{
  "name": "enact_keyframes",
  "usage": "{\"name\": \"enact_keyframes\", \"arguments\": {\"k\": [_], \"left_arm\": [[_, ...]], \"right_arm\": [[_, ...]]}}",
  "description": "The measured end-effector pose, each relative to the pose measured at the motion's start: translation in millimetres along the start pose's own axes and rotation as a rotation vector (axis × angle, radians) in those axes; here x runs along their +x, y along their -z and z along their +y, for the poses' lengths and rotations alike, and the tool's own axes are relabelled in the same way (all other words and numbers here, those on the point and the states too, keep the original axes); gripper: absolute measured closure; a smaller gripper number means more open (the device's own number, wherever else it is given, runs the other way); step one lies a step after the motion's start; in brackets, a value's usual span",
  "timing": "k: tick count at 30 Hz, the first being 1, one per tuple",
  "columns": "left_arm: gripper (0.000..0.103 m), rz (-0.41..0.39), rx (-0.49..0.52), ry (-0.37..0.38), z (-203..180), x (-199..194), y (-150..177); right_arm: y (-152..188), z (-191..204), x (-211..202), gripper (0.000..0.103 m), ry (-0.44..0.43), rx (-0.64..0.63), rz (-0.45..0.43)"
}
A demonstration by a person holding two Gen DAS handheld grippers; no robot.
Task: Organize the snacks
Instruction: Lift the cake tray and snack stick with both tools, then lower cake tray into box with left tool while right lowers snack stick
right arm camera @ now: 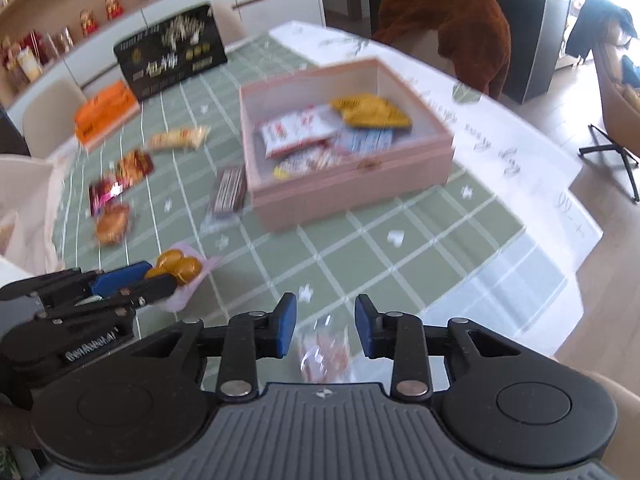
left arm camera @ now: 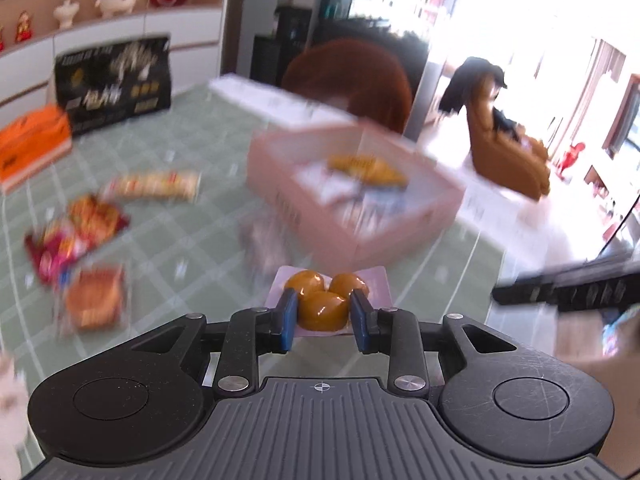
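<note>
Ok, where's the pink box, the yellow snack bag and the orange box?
pink box [right arm camera: 352,194], right wrist view, front wall
yellow snack bag [right arm camera: 372,112], right wrist view, middle of the bag
orange box [right arm camera: 106,110], right wrist view, top face

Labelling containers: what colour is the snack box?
Pale pink box, clearest in the right wrist view.

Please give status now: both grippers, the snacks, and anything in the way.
Left gripper shut on amber snack pack. Right gripper over clear-wrapped snack, grip unclear. Pink box ahead, path clear.

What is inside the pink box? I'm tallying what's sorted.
The pink box holds a yellow packet and red-and-white packets; anything beneath them is covered.
</note>
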State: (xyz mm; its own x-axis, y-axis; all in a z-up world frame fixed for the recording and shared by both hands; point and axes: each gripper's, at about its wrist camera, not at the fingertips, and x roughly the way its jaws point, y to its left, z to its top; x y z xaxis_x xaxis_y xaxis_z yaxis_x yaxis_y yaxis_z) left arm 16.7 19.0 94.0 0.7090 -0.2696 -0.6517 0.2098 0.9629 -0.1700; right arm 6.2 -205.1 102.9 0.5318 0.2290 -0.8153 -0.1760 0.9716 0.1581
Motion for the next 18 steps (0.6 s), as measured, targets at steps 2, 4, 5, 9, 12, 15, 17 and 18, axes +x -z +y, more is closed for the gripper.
{"name": "enact_keyframes", "arguments": {"k": [2, 4, 5, 9, 12, 15, 17, 18], "left_arm": [[0.070, -0.027, -0.006, 0.006, -4, 2, -22], [0.070, -0.039, -0.018, 0.011, -5, 2, -36], [0.070, -0.043, -0.024, 0.009, -5, 2, -42], [0.070, -0.031, -0.037, -0.014, 1, -4, -39], [0.070, 0.031, -0.043, -0.058, 7, -6, -20], [0.070, 0.094, -0.070, -0.073, 14, -6, 4], [0.070, 0.119, -0.081, -0.066, 15, -7, 18], [0.070, 0.127, -0.082, -0.061, 15, -8, 23]], "right_arm": [[-10, -9, -2, 0.071, -0.018, 0.002, -0.010], [-16, -16, 3, 0.071, -0.031, -0.013, 0.005], [-16, -19, 6, 0.071, -0.029, -0.026, 0.015], [-3, -25, 21, 0.066, -0.026, -0.048, 0.063], [15, -22, 33, 0.056, -0.053, -0.068, 0.110], [30, -7, 41, 0.041, -0.073, -0.126, 0.146], [39, 5, 46, 0.041, -0.064, -0.179, 0.157], [40, 9, 49, 0.041, -0.051, -0.191, 0.159]]}}
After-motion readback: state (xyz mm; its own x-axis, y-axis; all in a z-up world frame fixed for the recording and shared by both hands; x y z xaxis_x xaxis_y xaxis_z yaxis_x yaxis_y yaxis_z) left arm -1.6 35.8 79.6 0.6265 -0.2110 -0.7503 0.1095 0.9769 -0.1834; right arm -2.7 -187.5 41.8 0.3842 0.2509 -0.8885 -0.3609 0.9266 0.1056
